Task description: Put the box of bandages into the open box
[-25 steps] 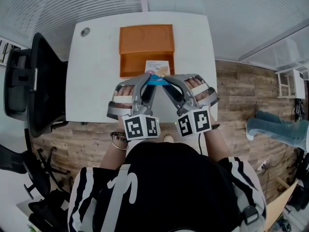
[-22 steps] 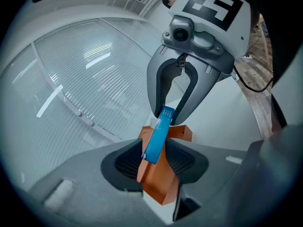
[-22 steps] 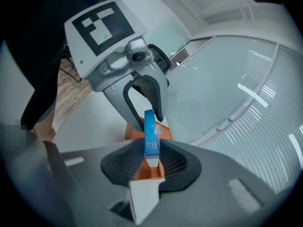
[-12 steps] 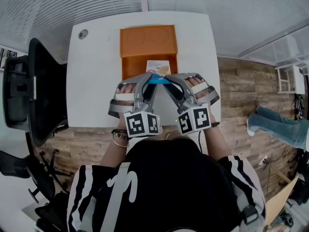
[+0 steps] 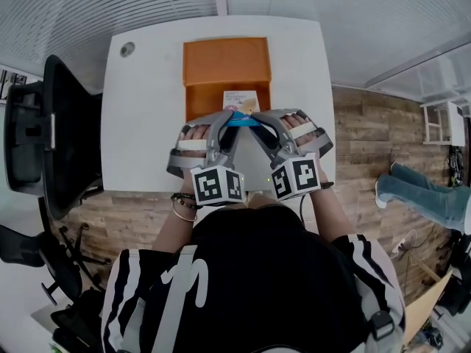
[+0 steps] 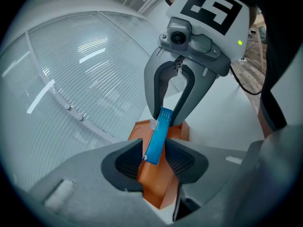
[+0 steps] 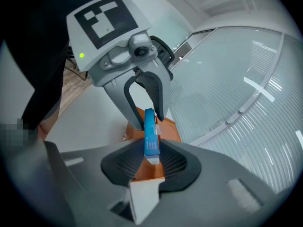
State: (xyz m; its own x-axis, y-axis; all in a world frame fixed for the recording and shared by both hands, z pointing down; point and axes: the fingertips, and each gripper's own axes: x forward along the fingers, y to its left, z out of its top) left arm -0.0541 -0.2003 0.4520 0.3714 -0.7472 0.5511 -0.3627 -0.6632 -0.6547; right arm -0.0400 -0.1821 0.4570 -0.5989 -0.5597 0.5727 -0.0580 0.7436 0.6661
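Note:
The box of bandages (image 5: 241, 103), white on top with a blue side, hangs over the near part of the open orange box (image 5: 224, 61) on the white table (image 5: 143, 123). My left gripper (image 5: 227, 119) and right gripper (image 5: 257, 119) face each other, each shut on one end of it. In the left gripper view the blue box of bandages (image 6: 156, 136) runs from my own pads to the right gripper (image 6: 170, 119) opposite, with the orange box (image 6: 156, 186) below. The right gripper view shows the box of bandages (image 7: 150, 136) the same way, with the left gripper (image 7: 147, 117) at its far end.
A black office chair (image 5: 51, 123) stands off the table's left edge. A small round grommet (image 5: 127, 48) sits at the table's far left corner. A person's legs in jeans (image 5: 419, 197) are on the wooden floor to the right.
Both grippers have sunk slightly toward the orange box with the box of bandages still held between them. Nothing was let go.

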